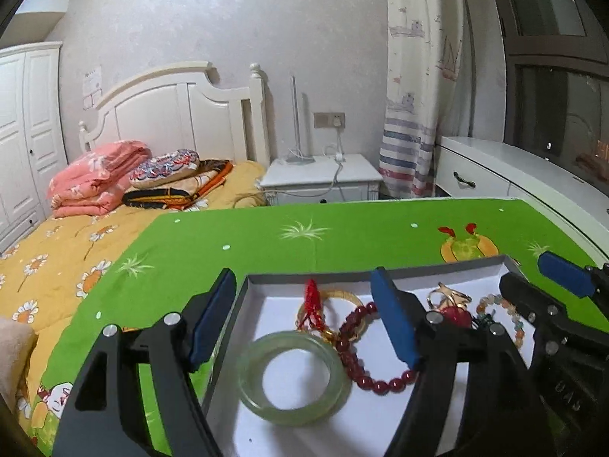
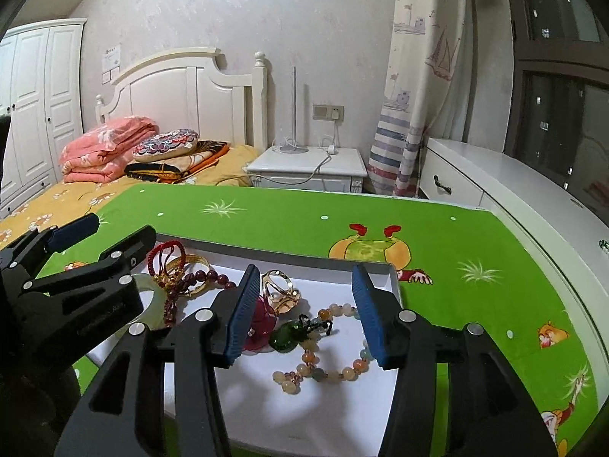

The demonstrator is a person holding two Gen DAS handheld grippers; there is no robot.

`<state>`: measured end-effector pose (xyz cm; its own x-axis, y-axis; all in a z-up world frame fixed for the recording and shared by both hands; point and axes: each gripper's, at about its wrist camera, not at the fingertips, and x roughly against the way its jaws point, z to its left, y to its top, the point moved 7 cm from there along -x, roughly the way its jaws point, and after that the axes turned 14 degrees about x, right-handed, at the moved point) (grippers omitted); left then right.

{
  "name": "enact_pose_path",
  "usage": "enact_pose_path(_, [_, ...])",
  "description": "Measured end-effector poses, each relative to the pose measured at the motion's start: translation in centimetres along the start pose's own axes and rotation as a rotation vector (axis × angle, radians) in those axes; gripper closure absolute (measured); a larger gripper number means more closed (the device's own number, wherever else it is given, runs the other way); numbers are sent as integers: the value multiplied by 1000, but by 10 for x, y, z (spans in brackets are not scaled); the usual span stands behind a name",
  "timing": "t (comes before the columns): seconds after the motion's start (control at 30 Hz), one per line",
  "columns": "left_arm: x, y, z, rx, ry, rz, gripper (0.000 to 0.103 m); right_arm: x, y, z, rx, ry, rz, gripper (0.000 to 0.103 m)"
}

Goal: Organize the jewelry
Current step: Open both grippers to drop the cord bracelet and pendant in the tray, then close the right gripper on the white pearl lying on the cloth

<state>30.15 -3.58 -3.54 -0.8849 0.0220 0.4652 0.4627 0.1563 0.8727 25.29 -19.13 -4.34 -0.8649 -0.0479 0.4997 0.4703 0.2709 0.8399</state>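
A: While the left gripper [image 1: 304, 316] hangs over the shallow white cardboard tray [image 1: 437, 270], how do its blue-padded fingers [image 1: 392, 323] stand?

B: Spread wide, holding nothing. One finger is outside the tray's left wall, the other above its middle. Between them lies the pale green translucent jade bangle [image 1: 293, 377], smooth and thick, flat on the white floor, touching the dark red round-bead bracelet [image 1: 361, 346].

A: And the right gripper [image 2: 304, 316]?

B: Also wide apart and empty, above the tray's right half. Between its fingers lie the bracelet of mixed peach, cream and grey-green beads [image 2: 323, 365], a small dark green glass pendant [image 2: 285, 337] on a black cord, and a gold openwork ring [image 2: 279, 289] further back. A glossy magenta piece [image 2: 262, 323] lies partly behind the left finger.

A: Anything crowding them?

B: The two tools are close side by side; each shows at the edge of the other's view. At the tray's far left, a red knotted cord [image 2: 167, 257] tangles with a thin gold bangle [image 2: 194, 264].

A: Beyond that?

B: The tray lies on a bright green cartoon-print cloth [image 1: 304, 236]. Behind it are a bed with a yellow daisy quilt [image 1: 57, 266], folded pink blankets [image 1: 95, 175], a white nightstand [image 1: 323, 179] and a striped curtain [image 1: 415, 114].
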Motion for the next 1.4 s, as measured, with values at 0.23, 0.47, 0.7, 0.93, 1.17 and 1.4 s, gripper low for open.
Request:
enact_pose_path(0.23, [51,-13,16,-47,-11,-24,11,56,-15,8,26,55,-45,44])
enact_pose_path(0.47, [128,-54,56,-57,-23,-88,6,97,-66,13,-8,71,-27,44])
enact_pose_path(0.7, [153,-86,81,-5,-46,-66,5,107,-89,13,-37,62,-12,44])
enact_pose_path(0.93, [153,-89,81,-18,-56,-56,5,91,-92,25,26,62,79,44])
enact_pose_path(1.17, [146,-90,67,-76,-54,-42,5,54,-94,46,93,142,233,54])
enact_pose_path(1.4, [143,-90,72,-52,-74,-23,5,35,-97,54,117,151,300,66])
